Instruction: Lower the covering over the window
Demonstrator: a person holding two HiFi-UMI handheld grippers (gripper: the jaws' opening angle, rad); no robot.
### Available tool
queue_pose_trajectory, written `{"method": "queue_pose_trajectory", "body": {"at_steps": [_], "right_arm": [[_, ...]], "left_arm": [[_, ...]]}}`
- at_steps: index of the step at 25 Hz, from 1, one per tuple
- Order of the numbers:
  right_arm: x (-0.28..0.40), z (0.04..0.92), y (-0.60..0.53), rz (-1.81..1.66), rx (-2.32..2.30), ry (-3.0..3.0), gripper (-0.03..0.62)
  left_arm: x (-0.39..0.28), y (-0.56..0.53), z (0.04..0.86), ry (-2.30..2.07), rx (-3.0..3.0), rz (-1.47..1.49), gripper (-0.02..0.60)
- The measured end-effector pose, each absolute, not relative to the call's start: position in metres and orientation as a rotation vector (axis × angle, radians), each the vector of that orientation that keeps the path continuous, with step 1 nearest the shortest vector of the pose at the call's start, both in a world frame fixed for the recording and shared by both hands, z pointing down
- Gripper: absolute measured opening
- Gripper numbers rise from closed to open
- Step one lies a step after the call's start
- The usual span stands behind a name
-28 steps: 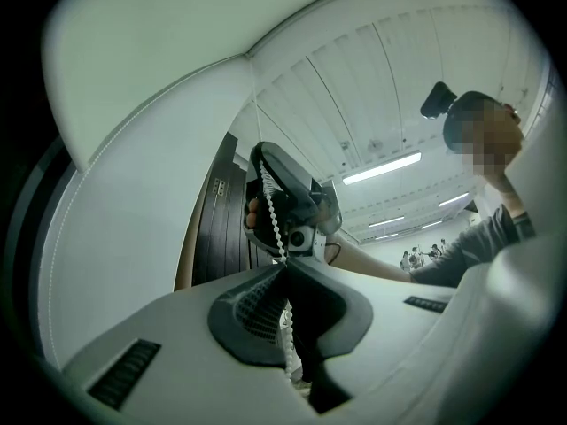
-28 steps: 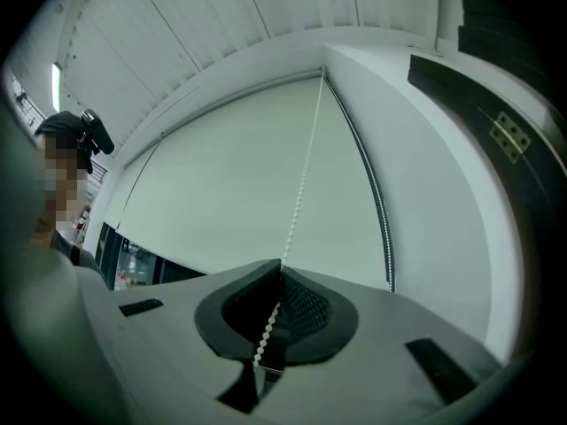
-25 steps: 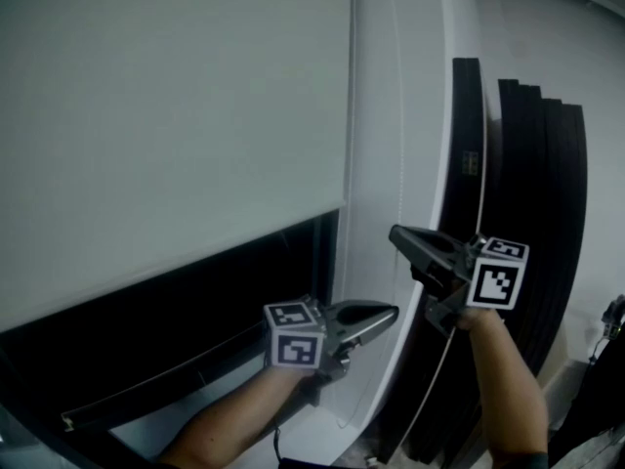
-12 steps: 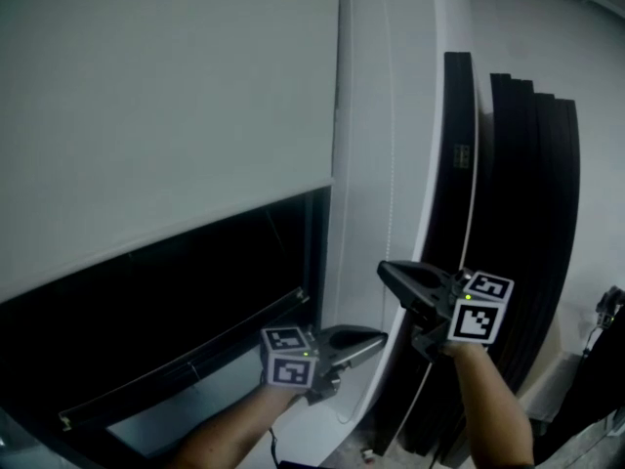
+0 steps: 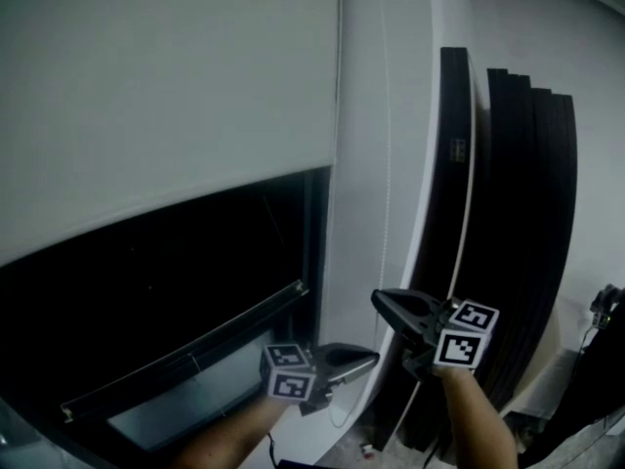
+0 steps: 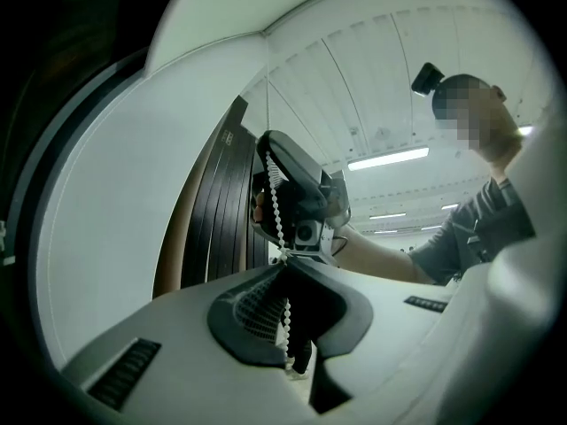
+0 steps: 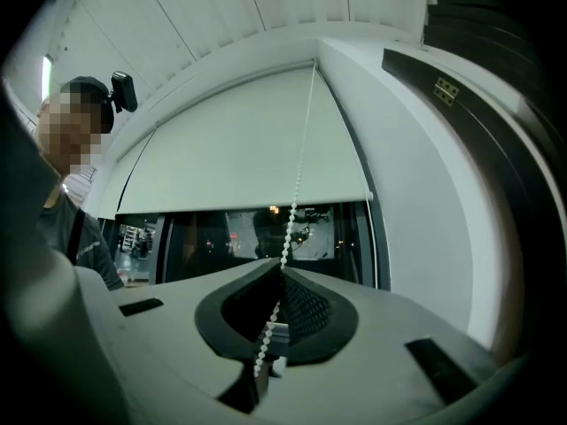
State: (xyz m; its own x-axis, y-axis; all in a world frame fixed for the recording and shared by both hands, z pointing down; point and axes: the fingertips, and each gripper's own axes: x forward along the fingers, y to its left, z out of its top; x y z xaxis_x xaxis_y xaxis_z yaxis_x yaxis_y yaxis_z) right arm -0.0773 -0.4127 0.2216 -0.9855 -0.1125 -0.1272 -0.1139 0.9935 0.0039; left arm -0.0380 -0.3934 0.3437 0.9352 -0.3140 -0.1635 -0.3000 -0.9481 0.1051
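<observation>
left fingers (image 6: 248,312): closed on the bead chain (image 6: 275,206) – the beads pass between the dark pads and come out below them.
right fingers (image 7: 310,312): also closed on the bead chain (image 7: 295,211), pinching it at the tips, with a short length hanging inside the pads.
left gripper (image 5: 371,358): low in the head view, just right of the window's lower corner, with its marker cube (image 5: 290,371) facing the camera.
right gripper (image 5: 376,301): just above and to the right of the left one – in the left gripper view the chain runs up towards it.
forearms: one behind each gripper, coming in from the bottom edge.
roller blind (image 5: 166,96): pale, covering the upper part of the window, its bottom edge slanting across the head view.
window (image 5: 156,291): dark glass, uncovered below the blind's edge.
white wall strip (image 5: 366,164): stands between the window and the panels, with the grippers in front of it.
black panels (image 5: 527,213): several long ones, upright against the wall on the right.
</observation>
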Motion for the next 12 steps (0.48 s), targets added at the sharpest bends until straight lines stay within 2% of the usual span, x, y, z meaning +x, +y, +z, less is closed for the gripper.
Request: {"method": "queue_pose_trajectory", "body": {"at_steps": [12], "right_arm": [[-0.072,0.319,-0.405,-0.155,-0.201,3.049,-0.014]], "left_arm": [[-0.035,-0.387,0.442,-0.505,2.876,-0.148,0.0]]}}
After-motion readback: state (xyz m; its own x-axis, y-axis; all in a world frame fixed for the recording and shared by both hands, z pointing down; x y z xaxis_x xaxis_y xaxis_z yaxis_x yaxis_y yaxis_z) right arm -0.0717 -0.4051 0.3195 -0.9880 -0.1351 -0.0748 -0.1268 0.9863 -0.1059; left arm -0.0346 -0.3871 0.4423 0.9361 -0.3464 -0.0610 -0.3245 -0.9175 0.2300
